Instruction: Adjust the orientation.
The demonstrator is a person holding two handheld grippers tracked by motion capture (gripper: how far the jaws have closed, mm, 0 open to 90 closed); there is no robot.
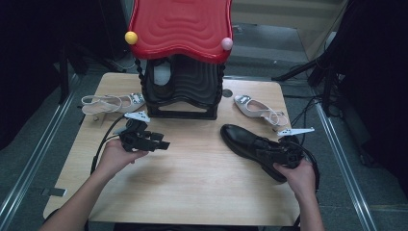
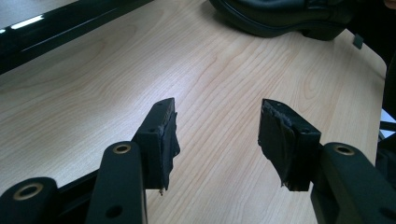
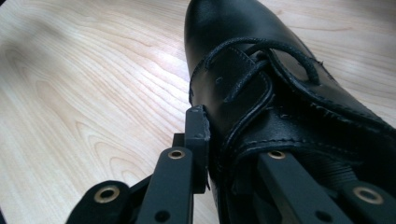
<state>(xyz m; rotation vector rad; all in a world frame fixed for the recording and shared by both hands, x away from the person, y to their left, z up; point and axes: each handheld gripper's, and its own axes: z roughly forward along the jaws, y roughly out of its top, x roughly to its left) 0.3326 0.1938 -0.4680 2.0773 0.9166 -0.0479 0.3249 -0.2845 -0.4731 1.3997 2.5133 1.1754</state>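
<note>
Right gripper [image 1: 284,153] at the right side of the counter [image 1: 192,178], jaws clamped on the collar of the black shoe [image 1: 245,142]; in the right gripper view one jaw sits outside the shoe's [image 3: 261,74] side wall, the other inside the opening, leather pinched between them; laces loose on top. Shoe lies on the counter, toe pointing toward the rack [image 1: 180,91], heel under the right hand [image 1: 300,175]. Left gripper [image 1: 161,143] held low over the counter left of centre; jaws wide apart, nothing between them, bare wood below; shoe [image 2: 280,18] well ahead of it. Left hand [image 1: 115,156] grips its body. White sandal [image 1: 113,102] left of the rack; another white sandal [image 1: 260,109] right of it, just behind the shoe.
</note>
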